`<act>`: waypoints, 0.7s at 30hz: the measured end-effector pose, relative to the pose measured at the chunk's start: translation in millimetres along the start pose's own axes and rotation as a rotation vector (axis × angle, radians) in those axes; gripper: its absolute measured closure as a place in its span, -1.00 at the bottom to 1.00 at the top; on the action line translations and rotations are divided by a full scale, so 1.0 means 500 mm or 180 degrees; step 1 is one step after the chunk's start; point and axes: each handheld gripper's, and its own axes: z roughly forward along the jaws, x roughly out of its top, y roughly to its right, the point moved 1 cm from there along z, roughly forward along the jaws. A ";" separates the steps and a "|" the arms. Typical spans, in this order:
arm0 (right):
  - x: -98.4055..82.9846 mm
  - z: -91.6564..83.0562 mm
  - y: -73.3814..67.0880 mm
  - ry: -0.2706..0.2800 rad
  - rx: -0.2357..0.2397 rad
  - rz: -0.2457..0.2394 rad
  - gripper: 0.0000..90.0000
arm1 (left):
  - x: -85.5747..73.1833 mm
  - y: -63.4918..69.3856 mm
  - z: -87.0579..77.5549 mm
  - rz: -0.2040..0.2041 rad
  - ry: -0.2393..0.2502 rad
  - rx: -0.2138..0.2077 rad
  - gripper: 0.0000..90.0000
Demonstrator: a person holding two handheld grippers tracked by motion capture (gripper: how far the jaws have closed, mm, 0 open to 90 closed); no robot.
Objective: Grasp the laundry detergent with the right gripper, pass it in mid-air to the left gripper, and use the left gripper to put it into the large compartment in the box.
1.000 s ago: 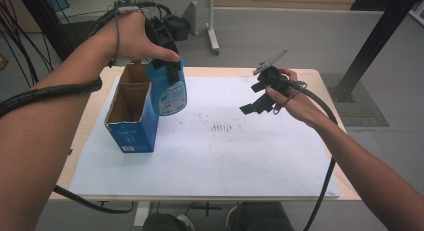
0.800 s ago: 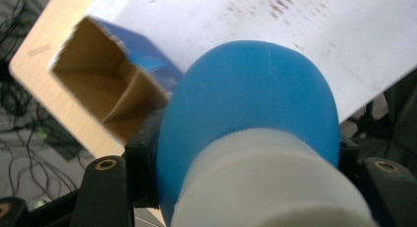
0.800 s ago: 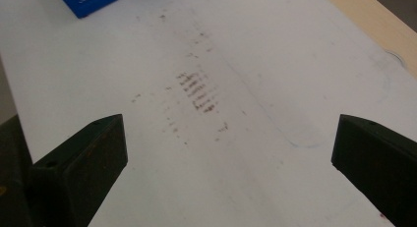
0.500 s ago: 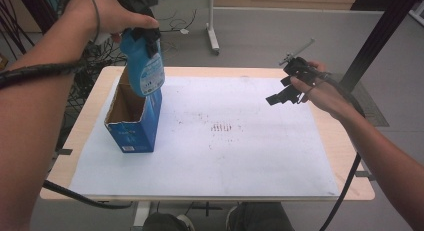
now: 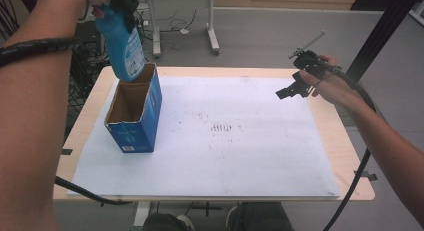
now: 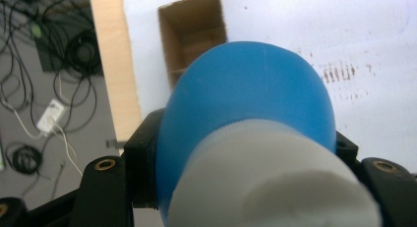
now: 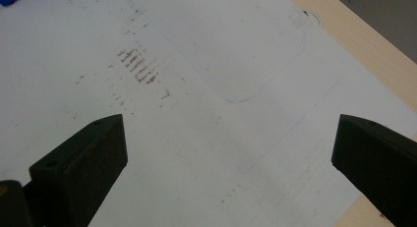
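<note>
Hanging from the left tongs (image 5: 122,8), which are clamped on its neck just below the white cap (image 6: 275,187), the blue bottle (image 5: 125,46) sits tilted above the far end of the open blue carton (image 5: 134,113), its base near the carton's rim. The right tongs (image 5: 295,88) stand wide apart and empty over the far right of the white sheet (image 5: 225,156) that covers the tabletop (image 5: 87,136).

Slipping looks like the chief risk: the bottle is smooth and rounded where the pads bite, so it could twist or slide out and drop. Catching the base on the cardboard edge could also tip or drag the light carton, since nothing steadies it. With the other tongs well apart from the carton, there is no quick backup if the carton topples toward the tabletop's left edge.
</note>
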 end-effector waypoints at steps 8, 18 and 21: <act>0.004 -0.012 0.001 -0.0011 -0.0055 -0.0041 -0.99 | -0.004 -0.035 -0.015 -0.0414 -0.0075 -0.0041 -0.18; 0.008 -0.005 -0.009 -0.0035 -0.0037 -0.0108 -0.99 | -0.010 -0.075 -0.006 -0.0803 -0.0126 -0.0117 -0.18; 0.008 -0.003 -0.009 -0.0039 -0.0031 -0.0113 -0.99 | -0.013 -0.083 0.001 -0.0852 -0.0145 -0.0061 -0.18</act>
